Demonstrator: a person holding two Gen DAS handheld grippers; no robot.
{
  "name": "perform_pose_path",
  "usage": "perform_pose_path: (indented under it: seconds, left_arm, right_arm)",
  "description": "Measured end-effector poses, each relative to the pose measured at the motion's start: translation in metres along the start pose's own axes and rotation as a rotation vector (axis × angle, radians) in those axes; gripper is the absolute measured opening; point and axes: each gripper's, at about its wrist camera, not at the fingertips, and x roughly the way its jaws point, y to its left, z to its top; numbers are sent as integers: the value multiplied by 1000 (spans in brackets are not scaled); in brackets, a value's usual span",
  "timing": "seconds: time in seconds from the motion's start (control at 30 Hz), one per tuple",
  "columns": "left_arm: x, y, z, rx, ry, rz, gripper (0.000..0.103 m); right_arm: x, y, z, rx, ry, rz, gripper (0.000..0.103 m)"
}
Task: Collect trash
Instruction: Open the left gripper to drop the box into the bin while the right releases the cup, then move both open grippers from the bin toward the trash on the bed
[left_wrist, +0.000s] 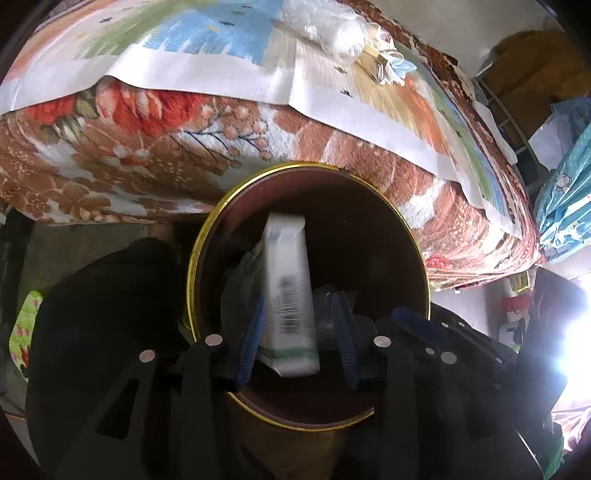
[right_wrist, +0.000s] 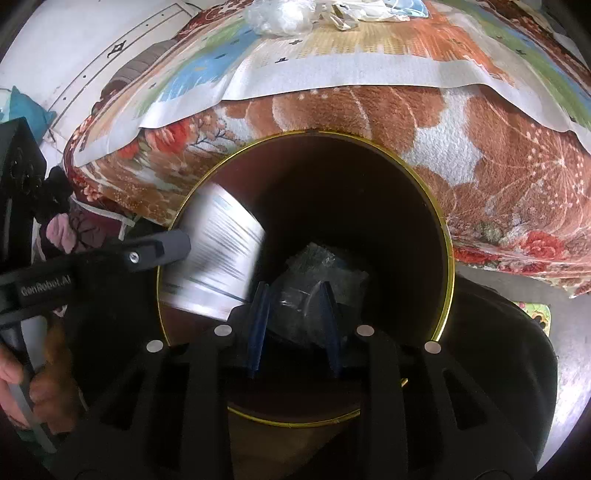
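I have both grippers angled steeply down over the mouth of the round bin, dark inside with a gold rim. My left gripper has its jaws parted; the white carton stands between them, blurred, clear of the right pad, and I cannot tell whether the left pad touches it. My right gripper also has its jaws apart, over a crumpled clear plastic wrapper inside the bin, with no firm pinch visible. The bin sits against a bed covered by a floral blanket and a patterned sheet. More plastic scraps lie on the sheet.
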Motion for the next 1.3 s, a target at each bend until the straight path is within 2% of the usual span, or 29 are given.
perform_pose_path:
  seconds: [0.23, 0.53, 0.6, 0.67, 0.73, 0.87, 1.0, 1.17, 1.3]
  left_arm:
    - [-9, -2, 0, 9, -27, 16, 36]
    - [-24, -7, 1, 31, -62, 31, 39]
    - [-30, -11, 2, 42, -79, 44, 42]
    - [-37, -14, 4, 57, -96, 63, 48]
    - [-46, -17, 8, 63, -119, 68, 52]
    - [-63, -17, 17, 60, -159, 74, 61]
    - [-72, -19, 26, 63, -186, 90, 64]
    - [-82, -26, 41, 73, -213, 83, 74]
    - [-88, -30, 53, 73, -237, 78, 78]
  right_arm:
    - [-4, -1, -2, 1, -5, -5, 26]
    - [-29, -6, -2, 5, -70, -14, 32]
    - [-38, -7, 0, 6, -97, -17, 33]
    - [-48, -7, 2, 3, -125, -17, 40]
    - [-59, -8, 4, 3, -158, -25, 43]
    - [-76, -11, 8, 1, -195, -21, 45]
    - [-90, -11, 15, -15, -237, -33, 50]
    - [-109, -18, 28, -3, -296, -41, 61]
    - [-120, -26, 42, 10, -333, -56, 66]
